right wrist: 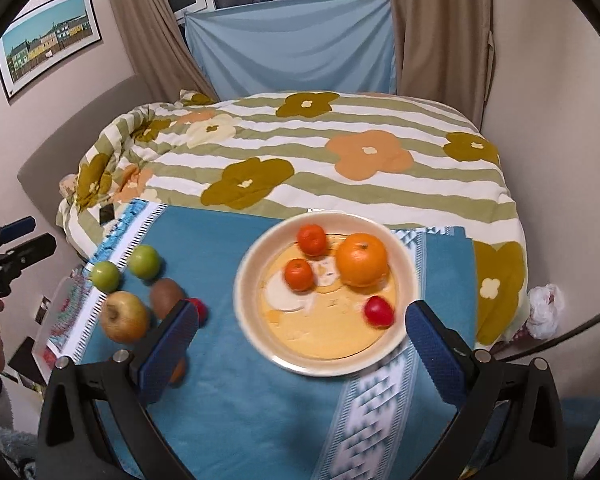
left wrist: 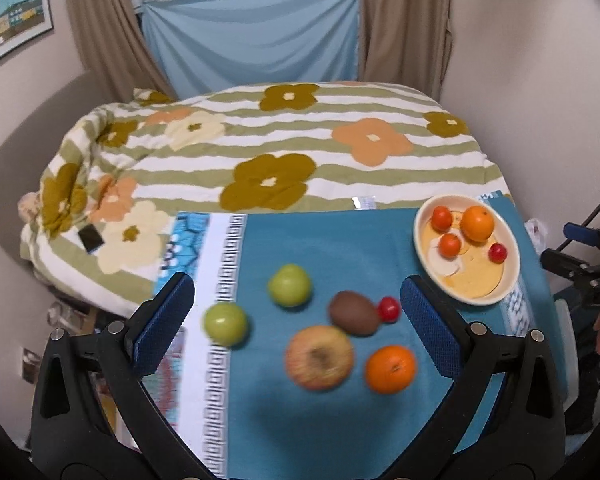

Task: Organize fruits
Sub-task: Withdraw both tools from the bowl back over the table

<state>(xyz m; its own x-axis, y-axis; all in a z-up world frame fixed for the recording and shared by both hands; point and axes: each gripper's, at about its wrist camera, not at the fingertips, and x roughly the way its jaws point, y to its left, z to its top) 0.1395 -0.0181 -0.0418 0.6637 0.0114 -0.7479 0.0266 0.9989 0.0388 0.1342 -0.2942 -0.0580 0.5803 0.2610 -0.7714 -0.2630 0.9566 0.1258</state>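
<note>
Fruits, loose, six pieces, on a blue cloth (left wrist: 324, 240) spread over the bed:
- apple (left wrist: 319, 357), yellow-red, straight ahead of the left tongs (left wrist: 296, 308), between the two pads and nearest of all.
- orange (left wrist: 390, 369), just right of the apple, inside the right pad.
- kiwi (left wrist: 354, 313), brown, beyond the apple; long axis runs across the tongs' line, slightly slanted.
- small red fruit (left wrist: 389, 309), touching or just beside the kiwi's right end.
- green fruit (left wrist: 289, 285), beyond centre; second green fruit (left wrist: 225, 324), close to the left pad.

Fruits, already gathered, four pieces, in a cream plate (right wrist: 252, 280): large orange (right wrist: 362, 259), two small oranges (right wrist: 311, 239) (right wrist: 299, 275), one red fruit (right wrist: 378, 311).

Plate position: directly ahead of the right tongs (right wrist: 300, 328), within their span; far right of the left tongs, beyond the right pad.

Left tongs: apart, wide, holding nothing.
Right tongs: apart, wide, holding nothing.

Governing relation, as a judgement: the loose group lies square before the left tongs and off to the left of the right tongs, partly hidden behind their left pad. The left is the nearer to any loose piece; carriage to the plate runs rightward.

Surround: flowered striped duvet (left wrist: 284, 148) beyond the cloth; curtains (left wrist: 404, 20) and blue sheet (left wrist: 256, 28) at the window.
</note>
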